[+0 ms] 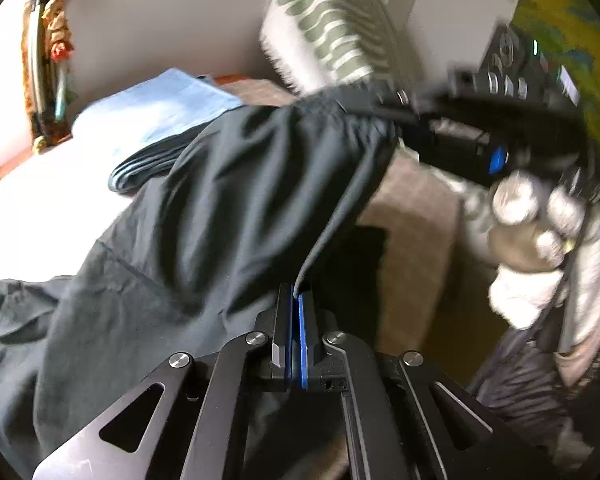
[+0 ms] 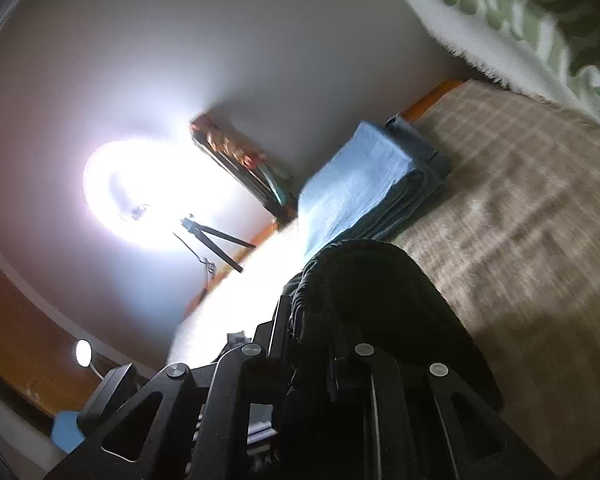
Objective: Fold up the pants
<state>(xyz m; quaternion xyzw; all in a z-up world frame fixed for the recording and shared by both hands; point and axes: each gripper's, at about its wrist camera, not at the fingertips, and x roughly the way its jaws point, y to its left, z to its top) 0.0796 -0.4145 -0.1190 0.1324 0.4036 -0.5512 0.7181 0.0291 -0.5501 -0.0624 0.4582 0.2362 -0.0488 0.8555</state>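
Draping dark and creased across the bed, black pants (image 1: 204,208) hang between both tools: left gripper (image 1: 296,304) is clamped on a thin hem edge. From the right wrist, right gripper (image 2: 312,320) pinches the gathered elastic waistband; no readable lettering shows.

It was a bedroom at home — a bed (image 2: 520,200) under a beige checked cover, a green-patterned pillow (image 1: 332,32) at upper centre, folded blue clothes (image 2: 364,184) mid-frame — plain white walls.
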